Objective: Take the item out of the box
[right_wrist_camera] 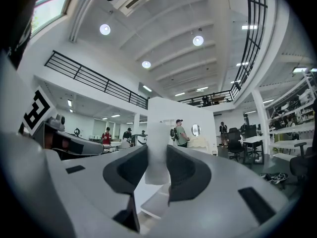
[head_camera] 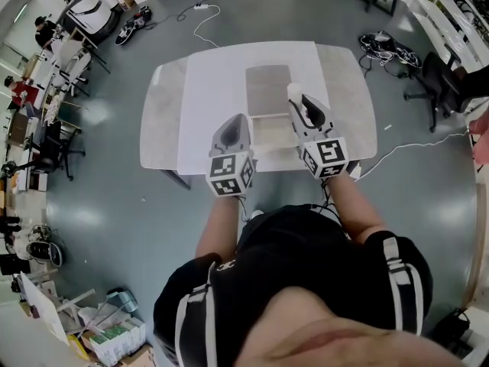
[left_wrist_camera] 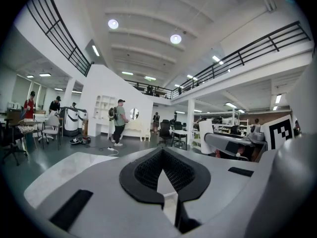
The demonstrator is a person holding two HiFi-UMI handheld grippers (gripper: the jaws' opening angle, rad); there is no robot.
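White and upright, the item [right_wrist_camera: 158,150] stands between the fingers [right_wrist_camera: 185,175] of the right gripper [head_camera: 296,98]. The two dark pads are spread wide and press on its sides, so it is held. In the right gripper view the item shows against the hall beyond, and pale panels of the box show lower down, beneath and apart from its bottom end. From the head view the box [head_camera: 269,132] lies open near the middle of the white worktop [head_camera: 206,90], its grey lid folded back on the far side. The right gripper reaches along the box's right edge and ends beside the lid. The left gripper [head_camera: 233,122] hangs just beside the box's near left corner, over the worktop. Its fingers [left_wrist_camera: 143,175] meet at the tips, with only a small wedge of gap behind them and nothing in it. Both marker cubes sit close to the person's forearms at the near edge of the worktop. Around the worktop lies a grey floor [head_camera: 114,228], with a black office chair [head_camera: 435,79] and loose cables [head_camera: 386,48] to the right.
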